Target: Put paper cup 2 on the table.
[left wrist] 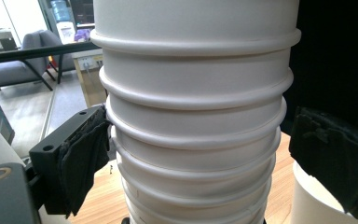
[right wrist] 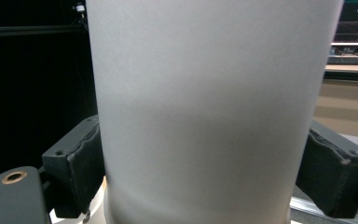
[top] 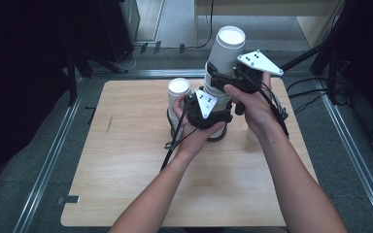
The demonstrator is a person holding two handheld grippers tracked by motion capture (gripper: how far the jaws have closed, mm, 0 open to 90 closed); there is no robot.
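Dim lab, grey floor, metal rails framing a light wood desk (top: 126, 184); mid-desk stands a tall stack of white paper cups (top: 217, 92), the top cup (top: 227, 48) leaning up and away from the rest; looks like that cup is being pulled off.

Right gripper (top: 226, 80): fingers (right wrist: 77, 161) clamped on the top cup's smooth wall, both pads pressing. Left gripper (top: 201, 114): fingers (left wrist: 77, 161) set wide around the ribbed lower stack, left pad touching the rims, right pad standing clear; so not a real hold, more a brace.

Risks, my read: the stack isn't pinned, so nested cups may lift together with the top one; a skewed pull could tip the whole column; a hard squeeze could dent the thin wall.

Around: a second, shorter cup stack (top: 179, 90) just beside the left gripper, close enough to get knocked; cables (top: 171, 145) trail across the desk under the left hand; a white cup rim (left wrist: 317, 200) sits low by the left gripper's right finger.
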